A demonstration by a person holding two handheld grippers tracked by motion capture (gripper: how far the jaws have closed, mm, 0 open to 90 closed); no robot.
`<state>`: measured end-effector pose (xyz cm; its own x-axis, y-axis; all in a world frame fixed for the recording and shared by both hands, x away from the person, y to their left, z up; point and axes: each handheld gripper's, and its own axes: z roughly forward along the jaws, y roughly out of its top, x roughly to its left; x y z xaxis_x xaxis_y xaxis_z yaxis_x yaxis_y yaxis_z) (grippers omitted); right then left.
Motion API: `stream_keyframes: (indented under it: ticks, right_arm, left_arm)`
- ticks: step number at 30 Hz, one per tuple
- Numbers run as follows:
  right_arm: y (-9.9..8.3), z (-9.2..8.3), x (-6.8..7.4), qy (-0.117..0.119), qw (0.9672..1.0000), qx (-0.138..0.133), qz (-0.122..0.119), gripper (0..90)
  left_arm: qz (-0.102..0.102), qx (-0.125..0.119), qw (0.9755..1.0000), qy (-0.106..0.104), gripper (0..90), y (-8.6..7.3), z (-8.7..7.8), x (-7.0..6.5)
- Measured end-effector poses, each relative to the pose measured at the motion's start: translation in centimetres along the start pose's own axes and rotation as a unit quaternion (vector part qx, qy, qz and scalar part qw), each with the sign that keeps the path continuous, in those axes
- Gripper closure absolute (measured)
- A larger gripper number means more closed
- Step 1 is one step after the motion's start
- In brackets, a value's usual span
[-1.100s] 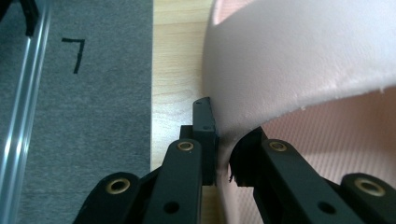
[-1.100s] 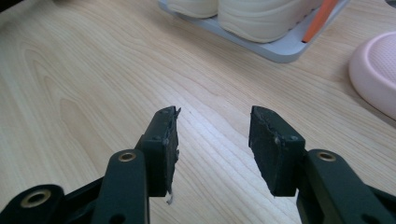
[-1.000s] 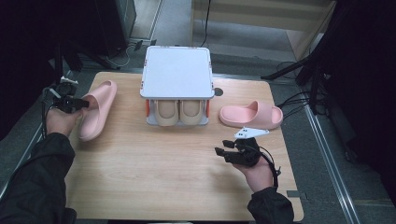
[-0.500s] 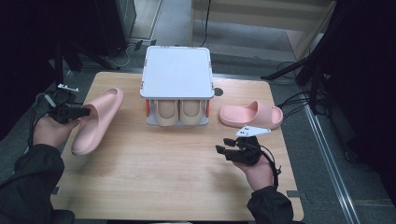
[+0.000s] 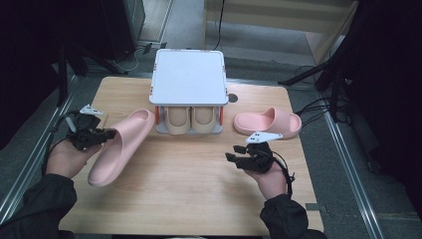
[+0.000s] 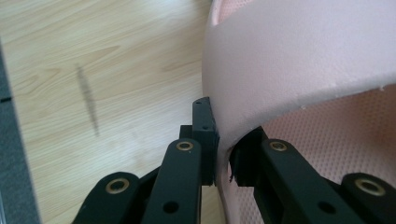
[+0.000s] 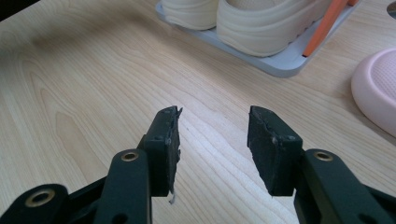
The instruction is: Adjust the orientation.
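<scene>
My left gripper (image 5: 93, 135) is shut on the strap of a pink slipper (image 5: 122, 147), held tilted over the left part of the wooden table (image 5: 189, 194). In the left gripper view the jaws of the left gripper (image 6: 224, 156) pinch the edge of the slipper's strap (image 6: 299, 56). A second pink slipper (image 5: 268, 122) lies flat at the right. My right gripper (image 5: 246, 155) hovers in front of it, open. In the right gripper view, nothing sits between the jaws of the right gripper (image 7: 212, 140); the second slipper's edge (image 7: 378, 93) shows at the right.
A small rack with a white top (image 5: 189, 77) stands at the table's far middle, with a pair of beige shoes (image 5: 191, 119) on its lower shelf. The shoes (image 7: 261, 18) and the rack's base (image 7: 285, 65) lie just ahead of the right gripper. Cables run along the floor at the right.
My left hand has carried the pink slipper from the far left toward the near side and the right. The right hand has stayed where it was.
</scene>
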<state>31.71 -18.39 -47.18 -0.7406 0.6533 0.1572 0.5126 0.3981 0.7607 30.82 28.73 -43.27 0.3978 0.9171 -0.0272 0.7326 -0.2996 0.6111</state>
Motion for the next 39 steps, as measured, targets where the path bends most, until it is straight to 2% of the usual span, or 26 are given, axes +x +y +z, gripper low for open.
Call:
stream_keyframes:
  ticks: [7,16,22,25,29,32,34,39]
  right_arm:
    - [0.3,0.4,0.2,-0.001,1.0000,0.004,-0.002,55.2]
    - [0.4,0.6,0.5,0.006,1.0000,0.003,-0.006,55.6]
    - [0.5,0.9,1.0,0.010,0.9999,0.003,-0.010,56.1]
    - [0.5,1.2,1.1,0.011,0.9999,0.002,-0.012,57.2]
    - [0.5,1.6,1.6,0.014,0.9998,0.001,-0.016,58.3]
    - [0.5,2.0,2.0,0.018,0.9996,-0.003,-0.019,60.0]
    - [0.4,2.3,2.1,0.026,0.9995,-0.010,-0.016,61.6]
    - [0.3,3.4,2.6,0.040,0.9991,-0.010,-0.007,66.2]
  left_arm:
    - [0.032,0.008,0.9990,-0.029,82.4,-0.1,0.4,-3.3]
    - [0.069,0.017,0.9956,-0.061,82.0,0.0,2.9,-7.6]
    - [0.090,0.039,0.9933,-0.063,81.3,-0.4,5.2,-9.8]
    - [0.096,0.046,0.9925,-0.061,80.8,-0.5,5.8,-10.5]
    - [0.094,0.048,0.9924,-0.064,79.7,-0.5,6.6,-11.1]
    - [0.102,0.054,0.9910,-0.067,77.5,-0.5,7.2,-11.5]
    - [0.106,0.057,0.9905,-0.067,76.8,-0.6,7.4,-11.6]
    - [0.108,0.057,0.9891,-0.081,72.7,-0.8,7.5,-11.5]
